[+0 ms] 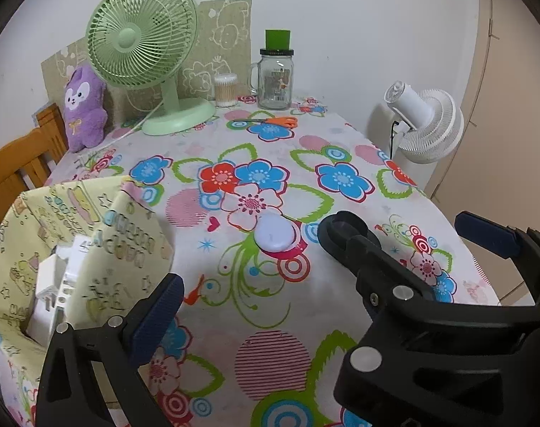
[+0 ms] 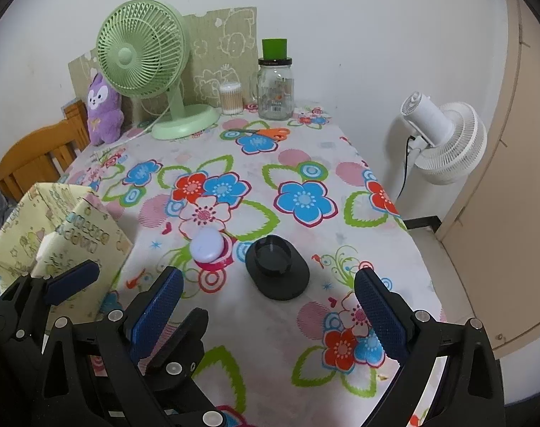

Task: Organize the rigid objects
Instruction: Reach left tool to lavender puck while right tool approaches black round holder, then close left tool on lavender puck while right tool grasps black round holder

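Observation:
A pale round puck point(image 1: 274, 237) lies on a pink ring on the flowered tablecloth; it also shows in the right wrist view point(image 2: 206, 246). A black oval holder point(image 2: 277, 272) sits to its right; in the left wrist view point(image 1: 341, 231) the right gripper partly hides it. A yellow patterned fabric box point(image 1: 74, 249) at the left holds white blocks point(image 1: 53, 284); the box also shows in the right wrist view point(image 2: 56, 235). My left gripper point(image 1: 344, 284) is open and empty, short of the puck. My right gripper point(image 2: 270, 316) is open and empty, just short of the holder.
At the back stand a green desk fan point(image 1: 145, 49), a purple plush point(image 1: 83, 106), a cotton swab tub point(image 1: 225, 89) and a glass jar with green cap point(image 1: 275, 71). Orange scissors point(image 1: 270, 121) lie near them. A white floor fan point(image 1: 426, 121) stands beyond the table's right edge. A wooden chair point(image 1: 21, 163) is at left.

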Motion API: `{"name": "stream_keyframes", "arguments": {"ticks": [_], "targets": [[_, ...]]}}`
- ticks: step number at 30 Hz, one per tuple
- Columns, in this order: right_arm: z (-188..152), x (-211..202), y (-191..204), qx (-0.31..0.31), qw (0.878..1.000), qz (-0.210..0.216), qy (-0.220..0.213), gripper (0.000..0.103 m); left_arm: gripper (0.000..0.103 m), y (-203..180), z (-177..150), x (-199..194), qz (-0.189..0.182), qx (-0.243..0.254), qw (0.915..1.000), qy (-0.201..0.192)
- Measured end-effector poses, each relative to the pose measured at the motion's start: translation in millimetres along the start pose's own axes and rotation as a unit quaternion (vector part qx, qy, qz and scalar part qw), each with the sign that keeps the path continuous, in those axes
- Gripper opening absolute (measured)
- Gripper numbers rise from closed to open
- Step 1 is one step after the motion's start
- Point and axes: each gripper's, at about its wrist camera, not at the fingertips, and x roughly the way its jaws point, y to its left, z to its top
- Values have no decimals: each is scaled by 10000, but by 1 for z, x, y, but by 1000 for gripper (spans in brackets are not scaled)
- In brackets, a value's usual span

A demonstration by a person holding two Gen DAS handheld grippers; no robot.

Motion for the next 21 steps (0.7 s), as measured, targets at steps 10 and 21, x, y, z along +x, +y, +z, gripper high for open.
{"name": "stream_keyframes", "arguments": {"ticks": [10,21], "targets": [[-5,33,-12,47,9998,126,123,90,97,-9,-5,28,289,-179,9994,19],[-8,71,-21,91,9992,176,361,83,91,-8,-3,67,521,-210,9980,304]]}}
